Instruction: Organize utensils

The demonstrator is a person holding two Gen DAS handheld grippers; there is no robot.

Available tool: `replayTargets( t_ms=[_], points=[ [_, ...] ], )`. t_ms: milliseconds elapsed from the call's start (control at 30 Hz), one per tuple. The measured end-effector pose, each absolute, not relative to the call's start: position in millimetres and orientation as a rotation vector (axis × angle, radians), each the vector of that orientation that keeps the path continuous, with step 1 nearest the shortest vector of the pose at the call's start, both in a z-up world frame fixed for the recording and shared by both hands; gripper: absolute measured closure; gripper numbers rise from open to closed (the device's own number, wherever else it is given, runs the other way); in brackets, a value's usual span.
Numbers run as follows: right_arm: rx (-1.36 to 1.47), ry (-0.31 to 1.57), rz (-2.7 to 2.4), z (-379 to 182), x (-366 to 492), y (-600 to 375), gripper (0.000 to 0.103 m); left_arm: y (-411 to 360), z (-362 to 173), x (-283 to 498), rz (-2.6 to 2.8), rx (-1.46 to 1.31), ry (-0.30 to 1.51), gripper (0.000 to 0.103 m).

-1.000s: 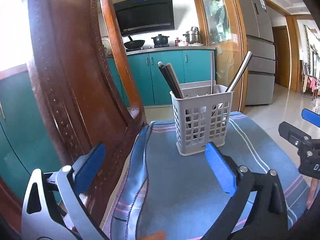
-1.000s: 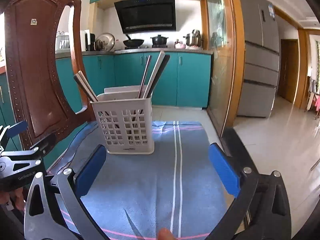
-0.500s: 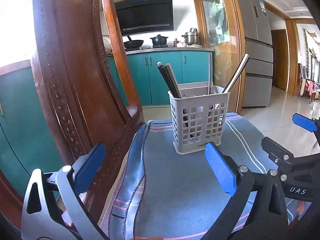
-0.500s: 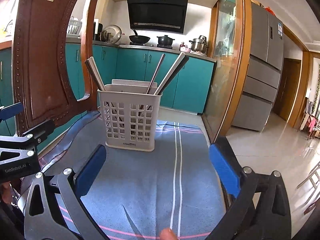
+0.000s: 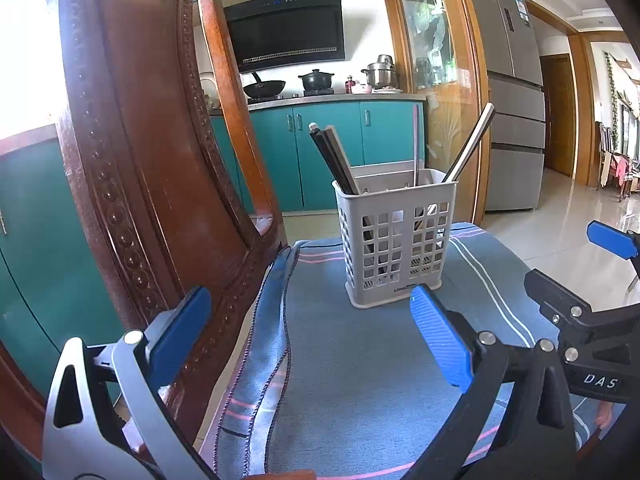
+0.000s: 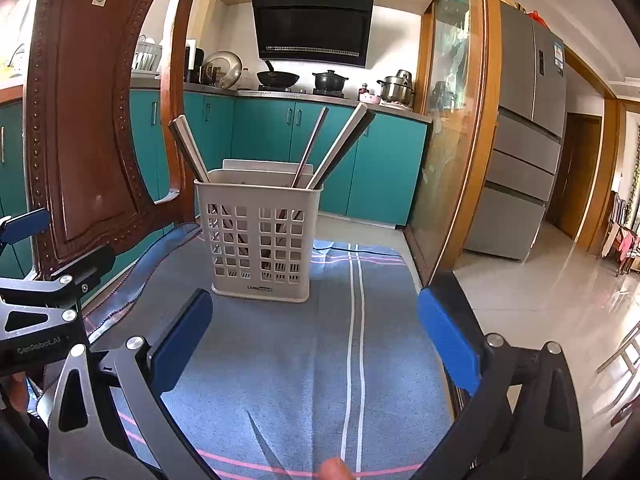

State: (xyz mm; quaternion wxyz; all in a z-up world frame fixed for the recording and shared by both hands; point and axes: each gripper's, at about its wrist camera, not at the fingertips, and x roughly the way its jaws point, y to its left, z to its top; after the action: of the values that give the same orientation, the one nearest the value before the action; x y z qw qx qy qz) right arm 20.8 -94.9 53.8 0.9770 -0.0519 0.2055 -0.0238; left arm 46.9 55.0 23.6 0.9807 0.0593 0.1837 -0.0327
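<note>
Left wrist view: I see my left claw (image 5: 308, 336) spread wide with nothing between its blue pads, low over the blue striped cloth (image 5: 360, 380).
Right wrist view: my right claw (image 6: 316, 336) is also wide and holds nothing, low over the same cloth (image 6: 300, 360).
Utensil basket: the pale perforated basket (image 5: 396, 240) stands upright on the cloth, ahead of both claws and apart from them; in the right view it sits left of the cloth's two white stripes (image 6: 262, 236).
Utensils: dark chopsticks (image 5: 332, 160) lean left out of the basket, one thin metal handle (image 5: 415, 144) stands near upright, and a flat metal handle (image 5: 472, 140) leans right.
Bench: the cloth covers it; only the dark edge (image 6: 452, 284) shows at the right.
Chair: a carved wooden chair back (image 5: 140, 160) stands just beside the cloth on the left.
Other claw: in the left view, the right claw's black frame (image 5: 580, 320) shows at the right edge.
Background: teal cabinets (image 6: 280, 136), a range hood and a fridge.
</note>
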Motion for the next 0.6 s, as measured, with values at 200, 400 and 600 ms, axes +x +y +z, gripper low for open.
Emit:
replayTargets(
  t_ms=[200, 400, 600],
  points=[
    [-0.100, 0.413, -0.049, 53.5, 20.2, -95.3, 0.003, 57.9, 24.9, 48.3, -0.077, 0.096, 0.377, 0.004],
    [-0.104, 0.415, -0.051, 53.1, 20.8, -94.5, 0.003, 56.5, 24.1, 48.7, -0.084, 0.101, 0.382, 0.004],
    [-0.104, 0.414, -0.052, 52.9, 21.0, -93.9, 0.003, 56.0, 23.8, 47.8, -0.078, 0.099, 0.377, 0.004]
  ],
)
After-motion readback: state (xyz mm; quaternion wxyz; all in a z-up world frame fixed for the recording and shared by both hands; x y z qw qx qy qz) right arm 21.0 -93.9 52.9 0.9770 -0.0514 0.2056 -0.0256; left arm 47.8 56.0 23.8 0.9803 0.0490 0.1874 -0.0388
